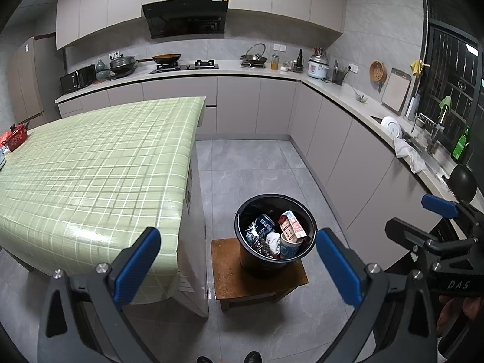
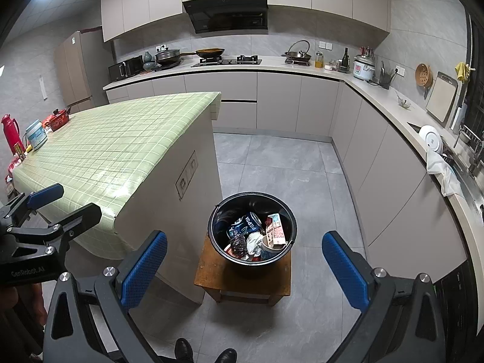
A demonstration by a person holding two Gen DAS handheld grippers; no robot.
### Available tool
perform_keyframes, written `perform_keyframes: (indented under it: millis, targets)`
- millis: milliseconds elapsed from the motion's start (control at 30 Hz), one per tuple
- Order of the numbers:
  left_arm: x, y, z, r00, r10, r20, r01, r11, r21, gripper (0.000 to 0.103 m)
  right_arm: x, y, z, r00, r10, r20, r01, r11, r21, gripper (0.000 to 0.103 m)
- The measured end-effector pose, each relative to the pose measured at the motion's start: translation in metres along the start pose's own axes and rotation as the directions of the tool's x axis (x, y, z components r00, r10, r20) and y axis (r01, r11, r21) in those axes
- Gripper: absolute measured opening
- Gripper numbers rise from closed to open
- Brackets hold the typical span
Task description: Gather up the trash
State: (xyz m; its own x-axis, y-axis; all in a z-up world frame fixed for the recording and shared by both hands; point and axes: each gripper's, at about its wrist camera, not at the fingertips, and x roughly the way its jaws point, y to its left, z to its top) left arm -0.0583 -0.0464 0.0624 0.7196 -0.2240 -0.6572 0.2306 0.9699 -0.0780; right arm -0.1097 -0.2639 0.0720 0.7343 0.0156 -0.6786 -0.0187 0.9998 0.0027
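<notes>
A black bin (image 1: 242, 217) (image 2: 217, 208) stands on a low wooden stool (image 1: 225, 284) (image 2: 211, 275) on the floor. Inside lie a blue Pepsi can (image 1: 262, 223) (image 2: 246, 222), a red-and-white carton (image 1: 291, 225) (image 2: 276, 229), crumpled white paper (image 1: 273, 240) (image 2: 254, 243), a paper cup (image 1: 289, 245) and a dark wrapper (image 2: 238, 243). My left gripper (image 1: 239, 267) hangs open above and in front of the bin, empty. My right gripper (image 2: 245, 272) is open too, also empty. Each gripper shows at the edge of the other's view: the right (image 1: 423, 214), the left (image 2: 65, 204).
A table with a green checked cloth (image 1: 96, 163) (image 2: 121, 139) stands left of the bin, with a red pot (image 2: 57, 119), a tub (image 2: 36, 134) and a red flask (image 2: 10, 133) at its far end. Kitchen counters (image 1: 348, 96) run along the back and right. Shoes (image 2: 205, 352) show below.
</notes>
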Motion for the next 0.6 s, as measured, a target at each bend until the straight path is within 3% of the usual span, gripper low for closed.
perform_keyframes:
  millis: [600]
  targets:
    - [0.0011,-0.0041,0.0016,1.0,-0.015,0.009,0.015,1.0,-0.001,0.103,0.003,-0.003,0.0035,1.0,-0.001,0.0,0.001,1.0,-0.004,0.103]
